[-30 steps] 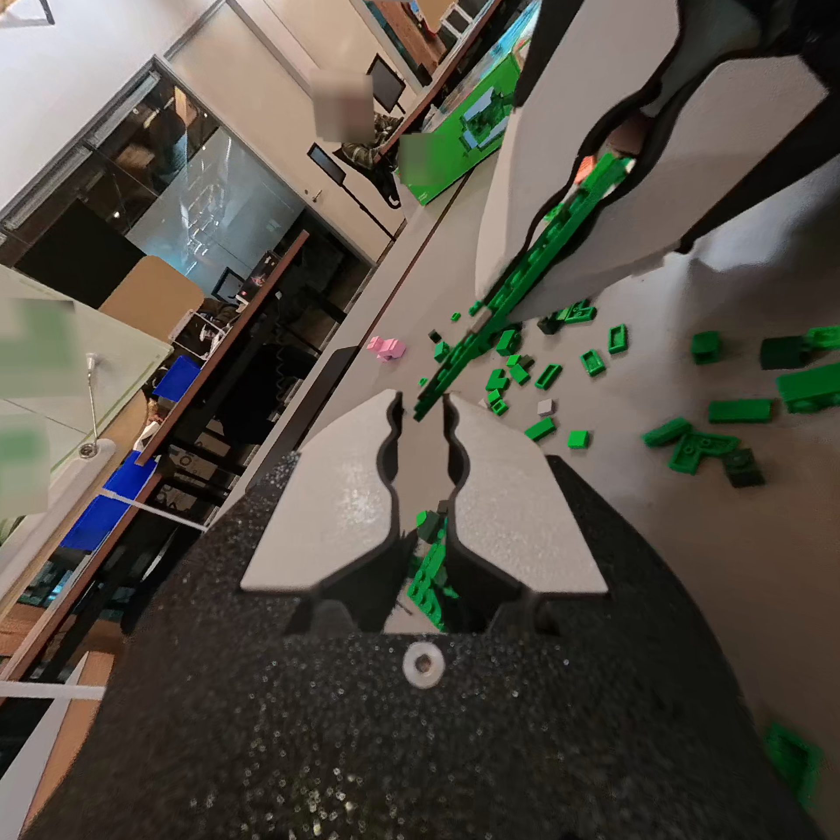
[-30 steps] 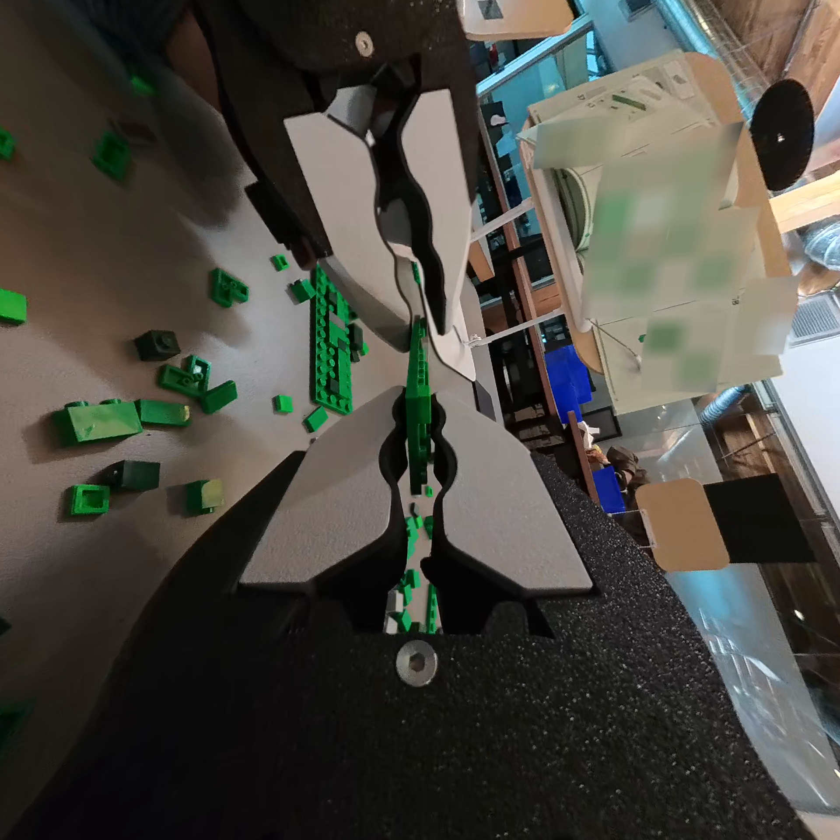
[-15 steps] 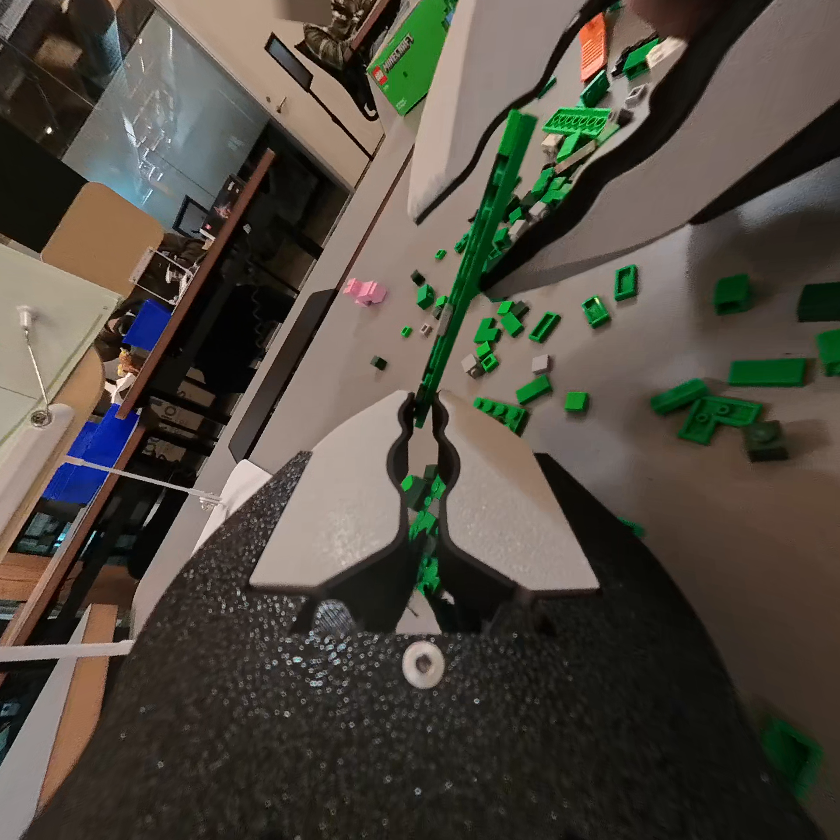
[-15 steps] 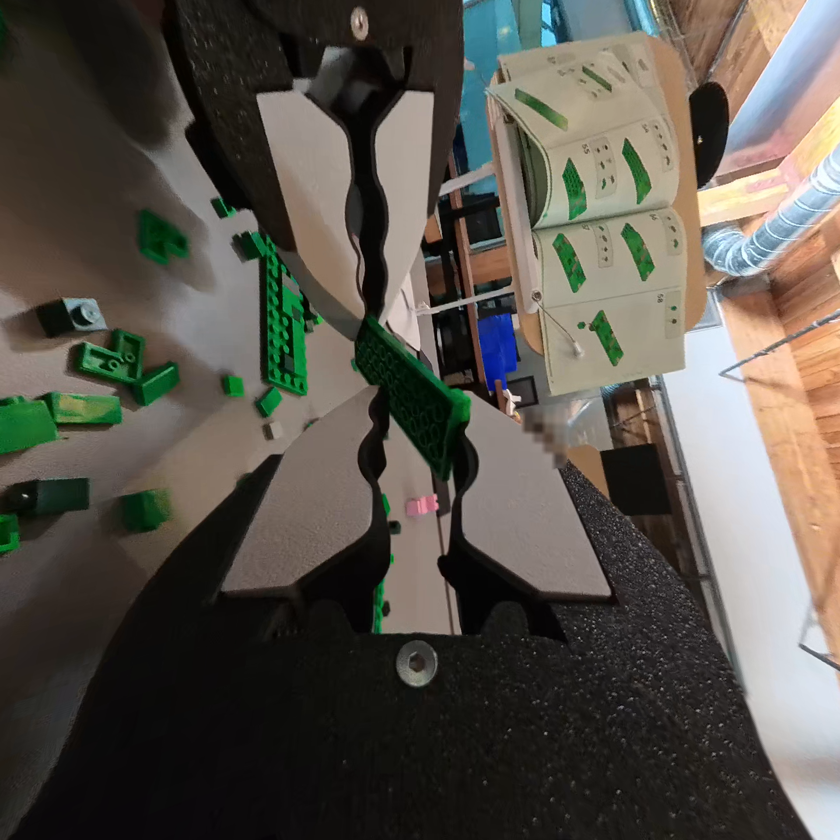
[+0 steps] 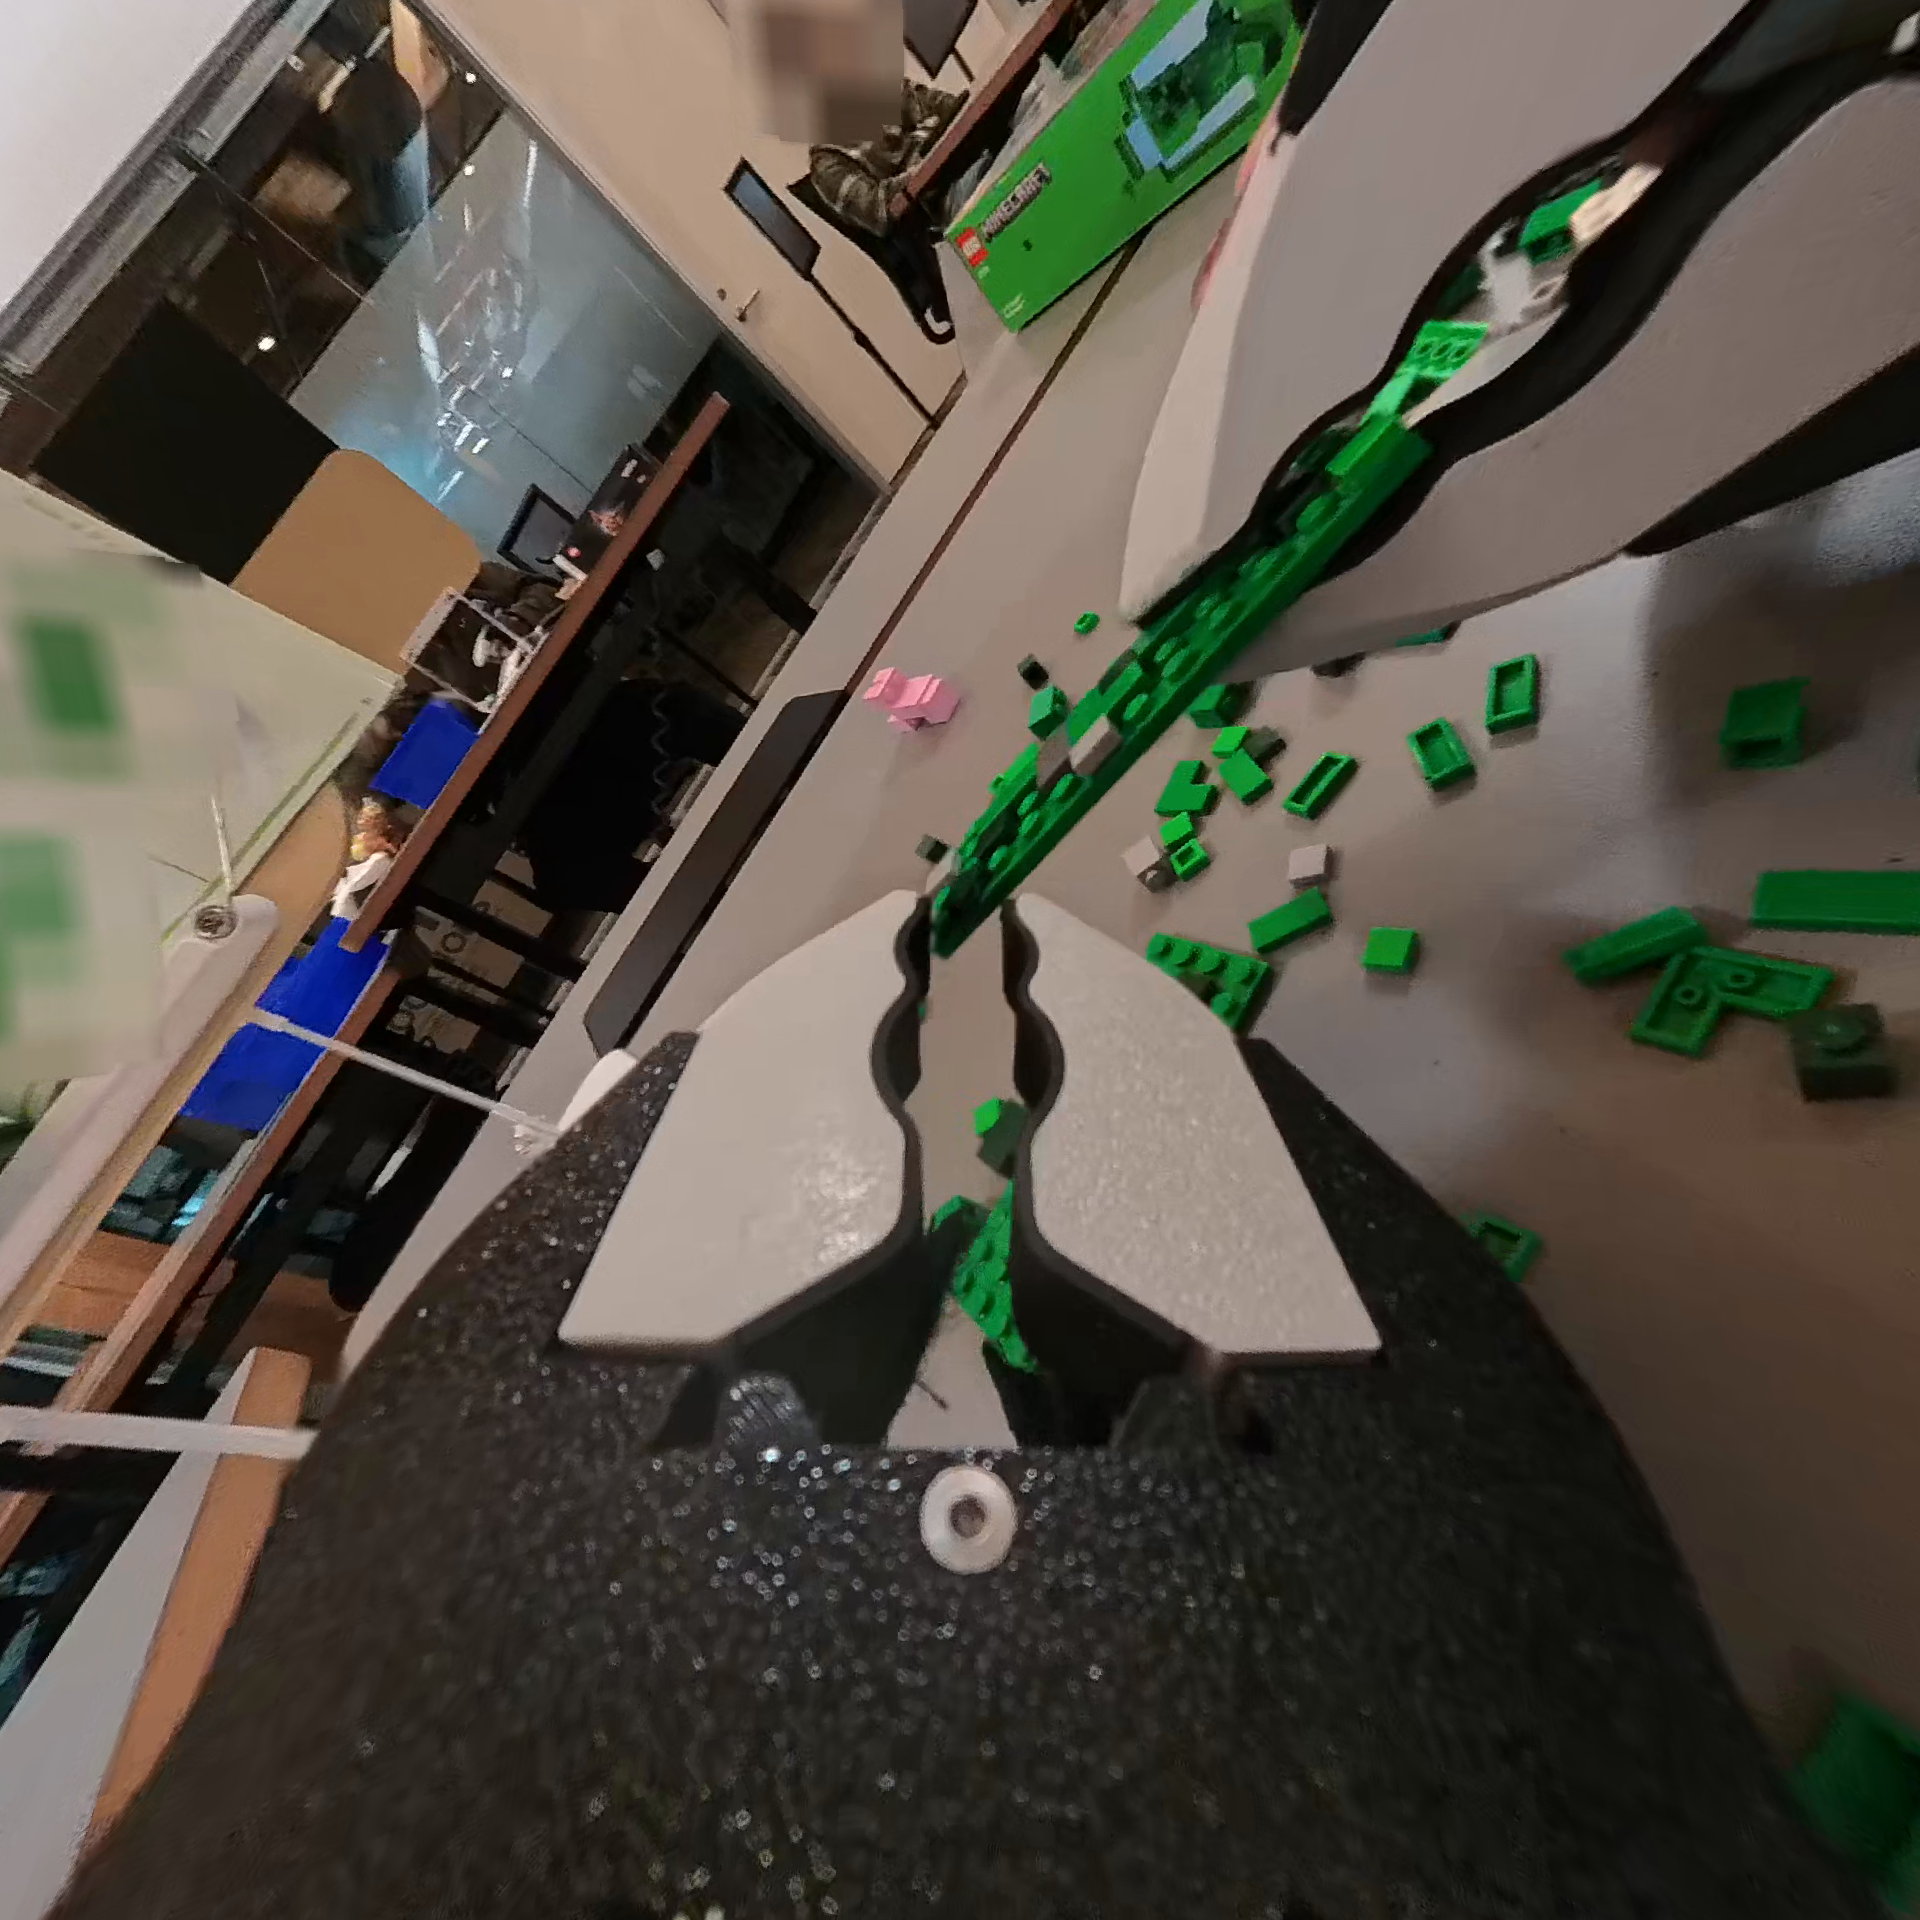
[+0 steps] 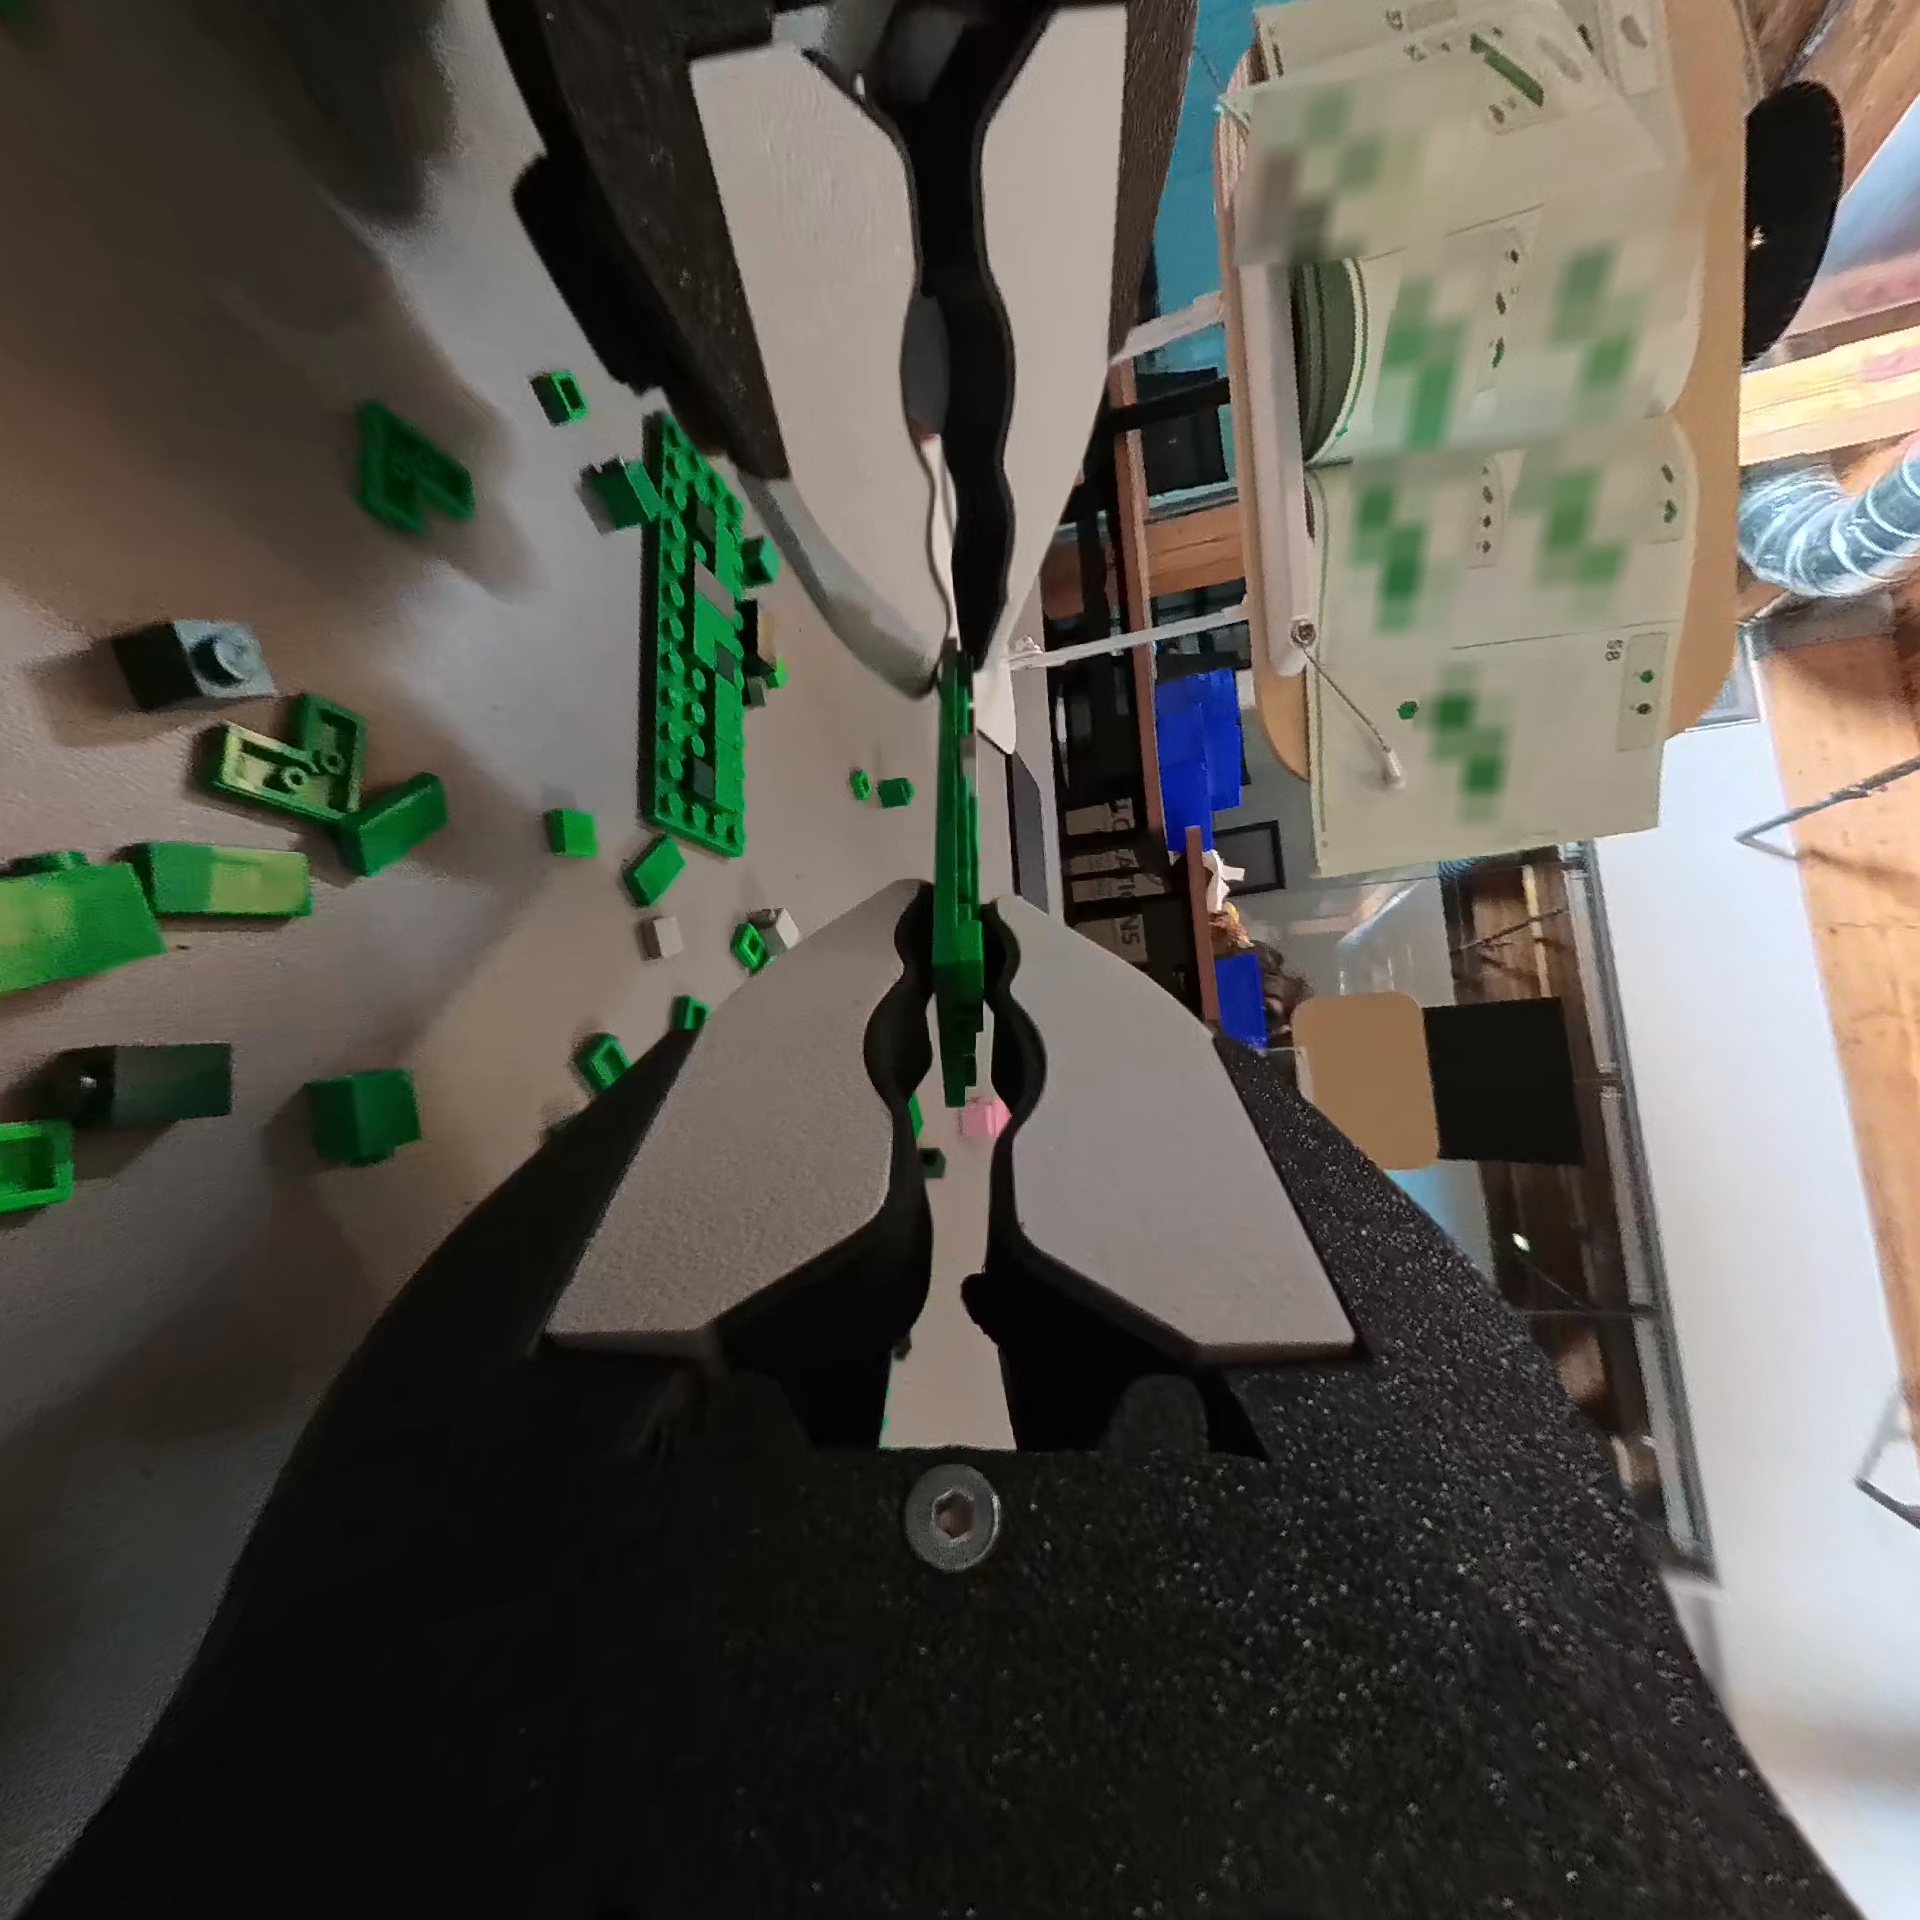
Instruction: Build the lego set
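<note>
A long green plate with small pieces on its studs [image 5: 1132,717] hangs in the air between my two grippers. My left gripper [image 5: 961,920] is shut on its near end. My right gripper [image 5: 1195,623] comes in from the top right and is shut on the other end. In the right wrist view the plate [image 6: 951,831] shows edge-on between the right gripper's [image 6: 951,920] tips, with the left gripper [image 6: 961,675] on its far end. A second studded green plate assembly [image 6: 696,665] lies flat on the grey table [image 6: 260,1299].
Many loose green and a few grey pieces [image 5: 1725,987] are scattered on the table. A small pink piece [image 5: 912,696] lies near the far edge. A green set box [image 5: 1122,177] stands at the back. An open instruction booklet [image 6: 1475,520] sits on a stand beyond the table. About 5 cm separates my left fingertips from my right. Left tips and right tips are each some 20 cm from the small pink piece [image 5: 912,696].
The held plate has rolled about its length: half a second ago its underside faced the right wrist camera, now it is edge-on there. Both grippers kept their hold and shifted slightly.
</note>
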